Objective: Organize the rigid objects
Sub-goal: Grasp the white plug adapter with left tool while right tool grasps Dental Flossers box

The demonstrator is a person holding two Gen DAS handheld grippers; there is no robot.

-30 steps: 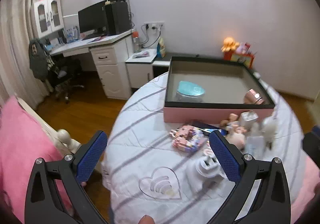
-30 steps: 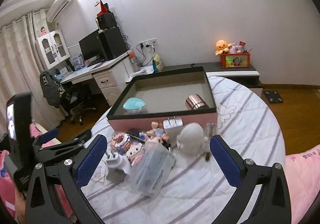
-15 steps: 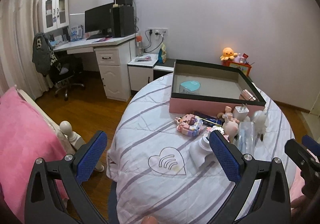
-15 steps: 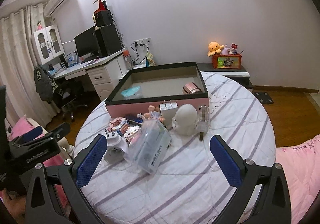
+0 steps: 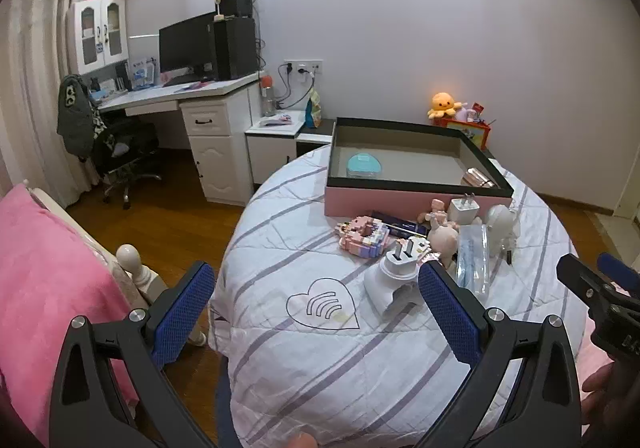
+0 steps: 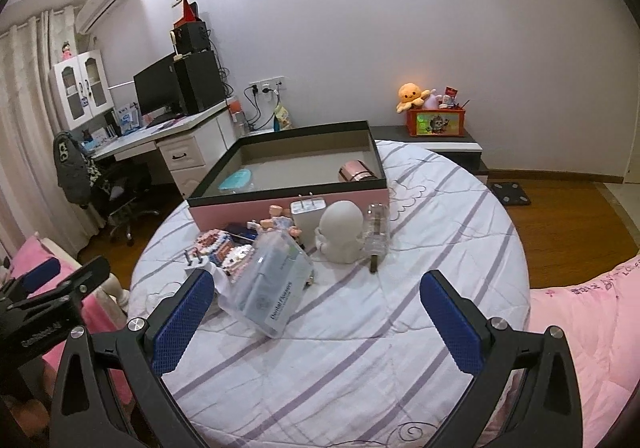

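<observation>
A pink box with a black rim (image 5: 416, 200) (image 6: 288, 204) stands at the far side of a round table. Inside lie a teal case (image 5: 363, 165) (image 6: 237, 181) and a rose-gold cylinder (image 5: 478, 178) (image 6: 356, 172). In front of the box lies a cluster: a white plug adapter (image 5: 394, 276), a pink block figure (image 5: 362, 234) (image 6: 218, 246), a white charger (image 5: 464, 208) (image 6: 306, 214), a white round figure (image 6: 342, 230), a clear packet (image 6: 272, 288) and a clear bottle (image 6: 378, 228). My left gripper (image 5: 316, 312) and right gripper (image 6: 316, 318) are open and empty, held above the table's near side.
The table has a white striped cloth (image 5: 320, 348) (image 6: 380, 328). A pink bed (image 5: 44, 288) lies left and pink bedding (image 6: 592, 320) right. A desk with a monitor (image 5: 188, 48), an office chair (image 5: 124, 156) and a low cabinet with toys (image 6: 436, 120) stand behind.
Both grippers have pulled back and risen from the table, so the box and cluster look smaller and farther. Both stay open and empty.
</observation>
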